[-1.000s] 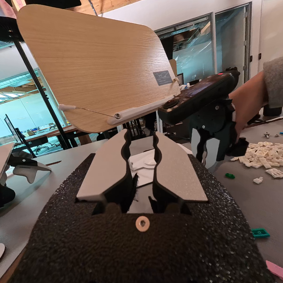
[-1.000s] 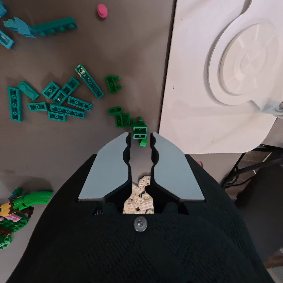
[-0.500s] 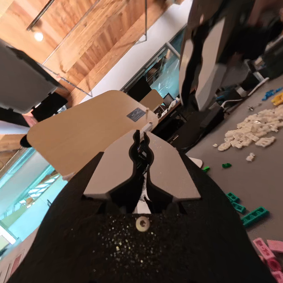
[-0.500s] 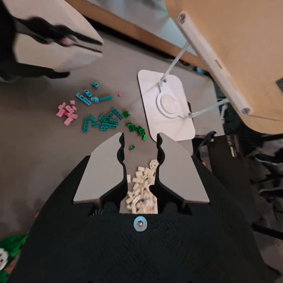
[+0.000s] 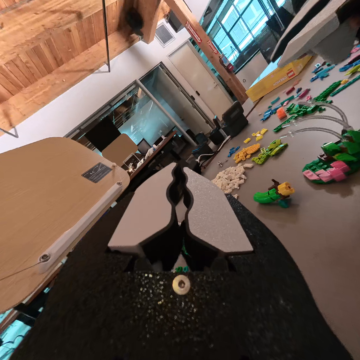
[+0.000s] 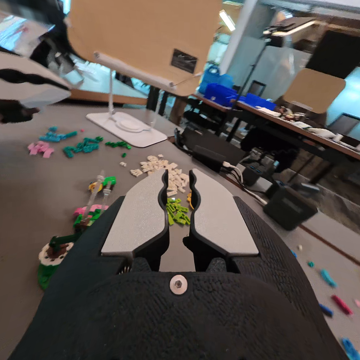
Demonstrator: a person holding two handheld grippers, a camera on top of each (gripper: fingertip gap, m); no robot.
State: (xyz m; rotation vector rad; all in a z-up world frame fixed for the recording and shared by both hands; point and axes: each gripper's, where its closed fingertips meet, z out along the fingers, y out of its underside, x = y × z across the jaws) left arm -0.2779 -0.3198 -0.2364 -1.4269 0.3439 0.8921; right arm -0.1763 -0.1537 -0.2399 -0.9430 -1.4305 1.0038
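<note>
Two handheld grippers hang above a grey table (image 6: 39, 194) strewn with toy bricks. The left gripper (image 5: 180, 171) is raised and tilted, its wavy fingers closed together with nothing between them; a tilted wooden book stand (image 5: 48, 194) is just beside it on the left. The right gripper (image 6: 177, 173) has its fingers parted with nothing gripped, above a pile of white bricks (image 6: 155, 165) and lime green bricks (image 6: 178, 212). Teal bricks (image 6: 81, 148), pink bricks (image 6: 40, 148) and the stand's white base (image 6: 136, 134) lie farther off.
</note>
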